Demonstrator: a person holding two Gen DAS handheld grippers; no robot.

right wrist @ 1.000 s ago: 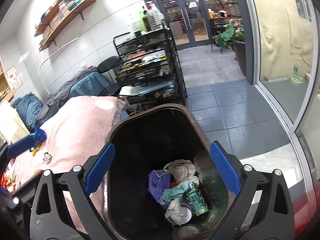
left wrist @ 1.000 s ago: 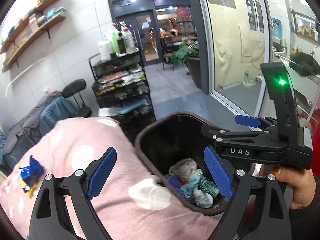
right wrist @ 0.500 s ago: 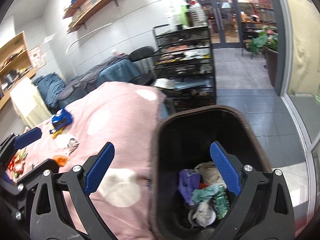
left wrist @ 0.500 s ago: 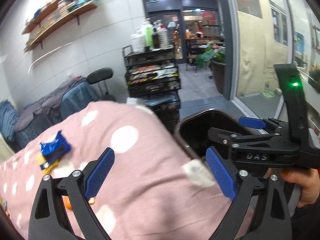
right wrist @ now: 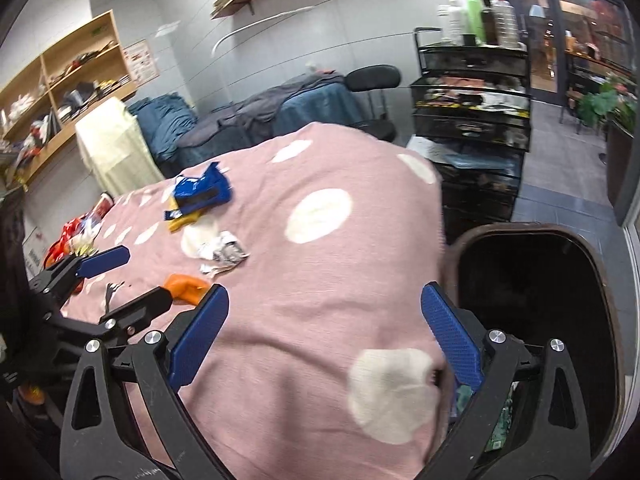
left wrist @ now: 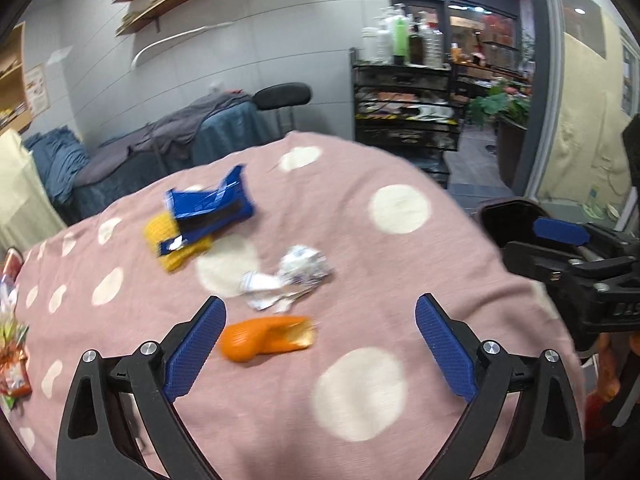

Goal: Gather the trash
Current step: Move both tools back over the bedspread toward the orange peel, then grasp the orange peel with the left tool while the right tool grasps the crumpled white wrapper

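Note:
On the pink dotted tablecloth (left wrist: 360, 264) lie an orange wrapper (left wrist: 264, 338), a crumpled white wrapper (left wrist: 292, 276) and a blue packet (left wrist: 208, 208) resting on a yellow piece. My left gripper (left wrist: 320, 308) hovers over the orange wrapper with its jaws opening and gripping nothing. My right gripper (right wrist: 325, 296) is open and empty above the cloth's right end, beside the dark brown bin (right wrist: 540, 280). The right wrist view also shows the orange wrapper (right wrist: 186, 286), white wrapper (right wrist: 224, 252), blue packet (right wrist: 200, 192) and left gripper (right wrist: 136, 280).
Red and colourful snack packets (left wrist: 12, 356) lie at the cloth's left edge. A black wire cart (right wrist: 472, 120) with bottles stands behind the table, a chair (right wrist: 372, 80) and cloth-covered furniture beside it. The bin (left wrist: 508, 216) stands off the table's right end.
Both views have swung left, away from the bin's inside and onto the table. The wrappers have come into the middle of the left view. Both grippers stay empty.

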